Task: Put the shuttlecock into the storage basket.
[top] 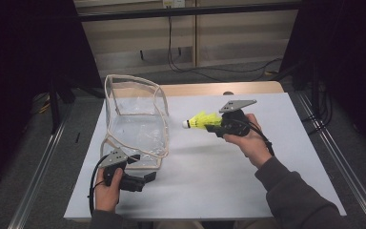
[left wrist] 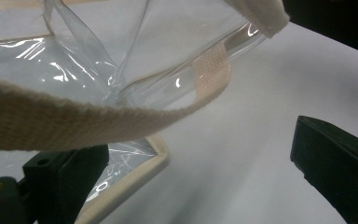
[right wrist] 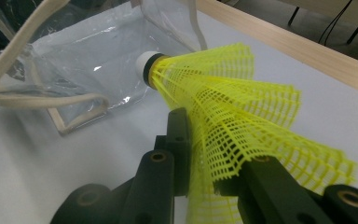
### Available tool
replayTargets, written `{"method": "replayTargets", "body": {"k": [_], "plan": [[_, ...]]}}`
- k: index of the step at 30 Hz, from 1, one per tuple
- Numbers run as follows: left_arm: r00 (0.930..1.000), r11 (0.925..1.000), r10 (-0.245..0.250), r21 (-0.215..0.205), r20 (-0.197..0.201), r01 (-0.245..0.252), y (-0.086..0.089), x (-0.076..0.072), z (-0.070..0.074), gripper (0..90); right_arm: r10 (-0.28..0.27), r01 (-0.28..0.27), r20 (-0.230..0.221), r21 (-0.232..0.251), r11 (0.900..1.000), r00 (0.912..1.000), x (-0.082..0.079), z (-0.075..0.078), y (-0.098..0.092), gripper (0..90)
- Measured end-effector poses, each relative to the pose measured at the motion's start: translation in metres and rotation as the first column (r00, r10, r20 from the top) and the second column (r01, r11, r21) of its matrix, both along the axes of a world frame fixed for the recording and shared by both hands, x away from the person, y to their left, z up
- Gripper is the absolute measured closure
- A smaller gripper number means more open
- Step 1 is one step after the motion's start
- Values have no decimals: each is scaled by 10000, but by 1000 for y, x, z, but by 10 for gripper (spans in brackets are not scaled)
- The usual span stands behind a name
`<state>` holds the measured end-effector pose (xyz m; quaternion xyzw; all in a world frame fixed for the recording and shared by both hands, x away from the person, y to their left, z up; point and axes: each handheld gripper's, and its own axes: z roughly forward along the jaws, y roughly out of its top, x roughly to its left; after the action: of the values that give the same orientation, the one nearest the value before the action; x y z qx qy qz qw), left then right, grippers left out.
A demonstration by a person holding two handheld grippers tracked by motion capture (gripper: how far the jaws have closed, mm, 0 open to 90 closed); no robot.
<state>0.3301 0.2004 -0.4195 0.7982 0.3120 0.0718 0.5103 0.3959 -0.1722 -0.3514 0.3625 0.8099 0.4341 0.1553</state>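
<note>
While clamped, jaws around shuttlecock [right wrist: 233,107]

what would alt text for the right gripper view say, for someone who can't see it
A yellow plastic shuttlecock is clamped by its mesh skirt between the right gripper's two black jaws, its white cork tip pointing away toward a clear plastic bag with cream fabric trim and handles. The bag stands on a white table with a pale wooden edge.
</note>
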Motion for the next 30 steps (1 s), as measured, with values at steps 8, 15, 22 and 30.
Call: {"method": "replayTargets", "body": {"k": [8,15,22,30], "plan": [[10000,10000,-7,-14,-7,7,0,0,0,41,-8,7,125,71,10000,9999,2,16,1,799],[10000,10000,-5,-55,-7,5,0,0,0,41,71,-73,190,73,9999,9998,4,26,4,799],[10000,9999,16,-109,11,-16,0,0,0,41,152,-153,216,69,9999,9997,6,37,10,799],[10000,9999,10,-115,27,-10,1,0,0,41,169,-172,239,105,9998,9996,10,50,14,799]]}}
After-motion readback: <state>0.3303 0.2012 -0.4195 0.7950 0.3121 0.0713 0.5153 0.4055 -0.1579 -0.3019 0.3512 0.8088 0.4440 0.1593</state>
